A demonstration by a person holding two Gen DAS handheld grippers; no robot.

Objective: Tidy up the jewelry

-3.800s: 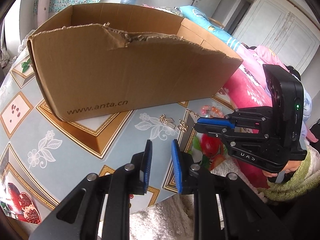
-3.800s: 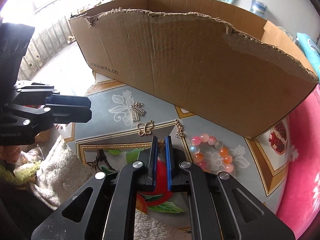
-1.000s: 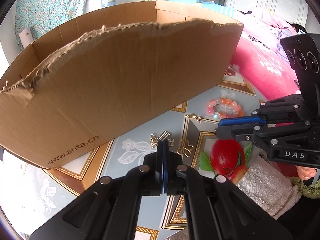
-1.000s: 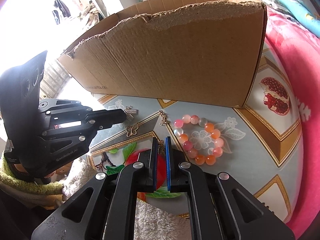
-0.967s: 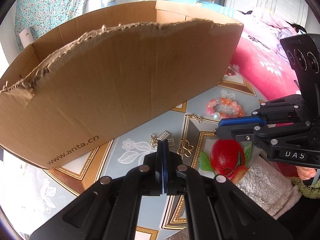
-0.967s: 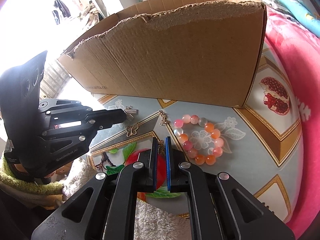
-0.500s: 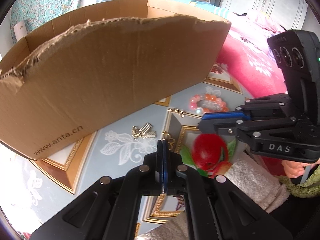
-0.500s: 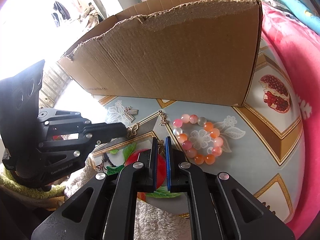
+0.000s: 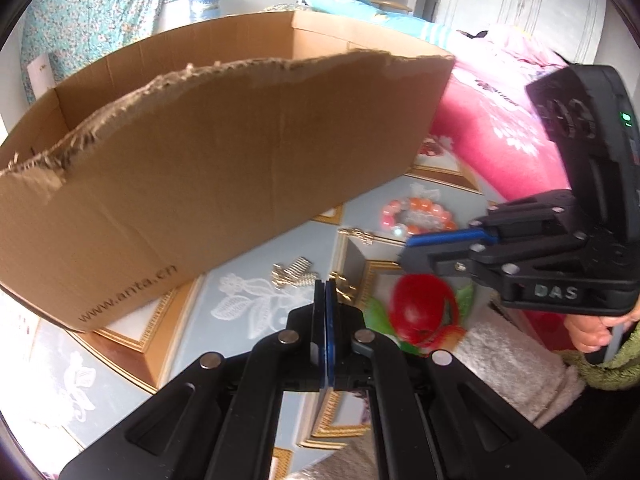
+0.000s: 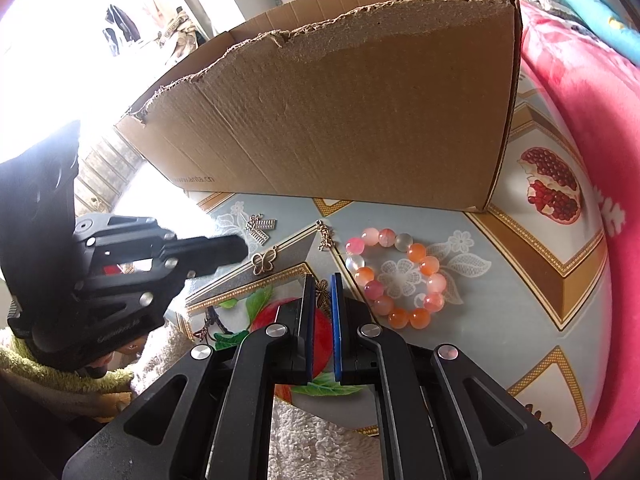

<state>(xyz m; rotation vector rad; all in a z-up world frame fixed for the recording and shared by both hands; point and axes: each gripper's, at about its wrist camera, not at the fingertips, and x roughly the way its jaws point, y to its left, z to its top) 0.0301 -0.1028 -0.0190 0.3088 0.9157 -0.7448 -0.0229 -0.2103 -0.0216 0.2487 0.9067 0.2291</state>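
Low in the frame, the right hand-held gripper [image 10: 321, 294] pinched a small charm [image 10: 321, 295]; the left hand-held gripper [image 9: 325, 292] stayed empty, jaws together. Carrying the charm clear over the cardboard box's [image 10: 340, 112] torn rim looked wise. A bead bracelet [image 10: 396, 276] lay on the desk [image 10: 520, 300].

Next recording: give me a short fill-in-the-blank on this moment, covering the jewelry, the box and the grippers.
1. The bead bracelet lies on the table in front of the ____ box.
2. The jaws of the left gripper are ____.
3. The small gold charm near the left gripper's tip is shaped like a ____.
4. The right gripper has a small ____ between its blue pads.

Missing words: cardboard; shut; butterfly; charm
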